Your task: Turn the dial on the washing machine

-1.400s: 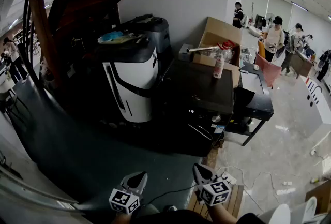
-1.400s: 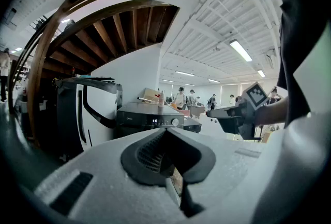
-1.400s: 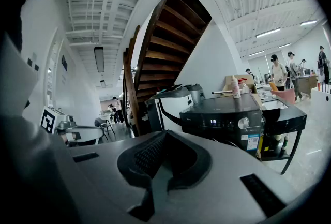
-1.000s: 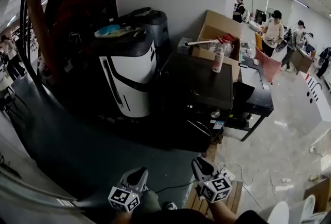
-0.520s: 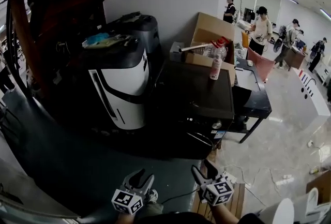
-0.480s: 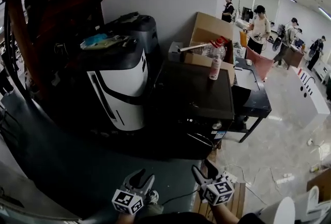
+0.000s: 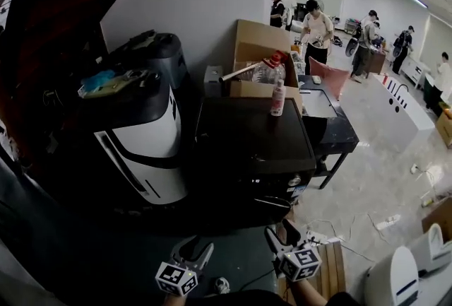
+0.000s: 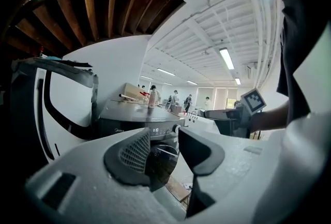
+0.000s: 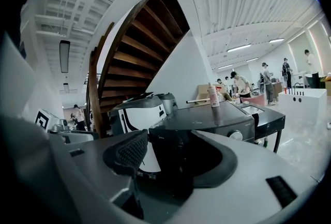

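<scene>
Washing machine (image 7: 254, 131): dark, boxy, glossy flat top. Its front sits in shadow and is hard to read. Drum door (image 8: 161, 158) is partly hidden behind the left gripper's pads. Dial (image 7: 295, 181): small, round, pale, at the front's upper right (roughly 12 o'clock from the right gripper (image 7: 281, 234), well apart). Left gripper (image 7: 194, 249): ribbed pads, jaws opening, nothing between. Right gripper: jaws spread, empty.
</scene>
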A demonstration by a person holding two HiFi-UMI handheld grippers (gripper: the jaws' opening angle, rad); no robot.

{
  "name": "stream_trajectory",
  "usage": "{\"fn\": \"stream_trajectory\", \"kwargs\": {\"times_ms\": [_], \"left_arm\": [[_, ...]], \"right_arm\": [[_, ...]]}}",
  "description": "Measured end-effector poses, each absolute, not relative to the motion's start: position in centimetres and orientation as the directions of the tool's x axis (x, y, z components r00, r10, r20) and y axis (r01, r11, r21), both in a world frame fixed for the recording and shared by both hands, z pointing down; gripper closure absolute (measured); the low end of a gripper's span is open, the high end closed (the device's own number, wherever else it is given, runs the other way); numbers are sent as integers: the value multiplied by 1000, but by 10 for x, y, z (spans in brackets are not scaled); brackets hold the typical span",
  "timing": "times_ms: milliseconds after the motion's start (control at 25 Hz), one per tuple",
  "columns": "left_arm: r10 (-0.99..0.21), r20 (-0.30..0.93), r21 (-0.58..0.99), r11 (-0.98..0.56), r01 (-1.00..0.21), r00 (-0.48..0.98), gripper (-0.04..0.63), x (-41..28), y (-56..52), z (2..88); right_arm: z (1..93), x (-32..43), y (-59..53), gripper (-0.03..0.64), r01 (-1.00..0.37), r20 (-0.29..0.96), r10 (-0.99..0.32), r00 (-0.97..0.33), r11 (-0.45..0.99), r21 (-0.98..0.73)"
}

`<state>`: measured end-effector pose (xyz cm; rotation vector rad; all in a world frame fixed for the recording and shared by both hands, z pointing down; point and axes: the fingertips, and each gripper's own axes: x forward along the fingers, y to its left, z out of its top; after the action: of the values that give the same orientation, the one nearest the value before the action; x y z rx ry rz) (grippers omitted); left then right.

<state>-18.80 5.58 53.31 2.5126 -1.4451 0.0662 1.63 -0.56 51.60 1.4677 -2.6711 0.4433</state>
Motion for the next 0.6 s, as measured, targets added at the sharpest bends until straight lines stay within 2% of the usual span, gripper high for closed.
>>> {"fn": "stream_trajectory", "kwargs": {"times_ms": [240,400,600], "left_arm": [[-782,151,185,-579,-794,605,433,-203,23,535],[-751,151,191,-615,-765,642,433,-208,9,539],[-721,146,201,-649,-734,677,433,-201,0,541]], "right_arm": [[517,10,-20,368,-893,190,-879,-438,402,-202],[519,14,-29,313,-920,196,-906,-375,338,-200],[519,22,-38,313,-933,200,-918,-342,306,-189]]}}
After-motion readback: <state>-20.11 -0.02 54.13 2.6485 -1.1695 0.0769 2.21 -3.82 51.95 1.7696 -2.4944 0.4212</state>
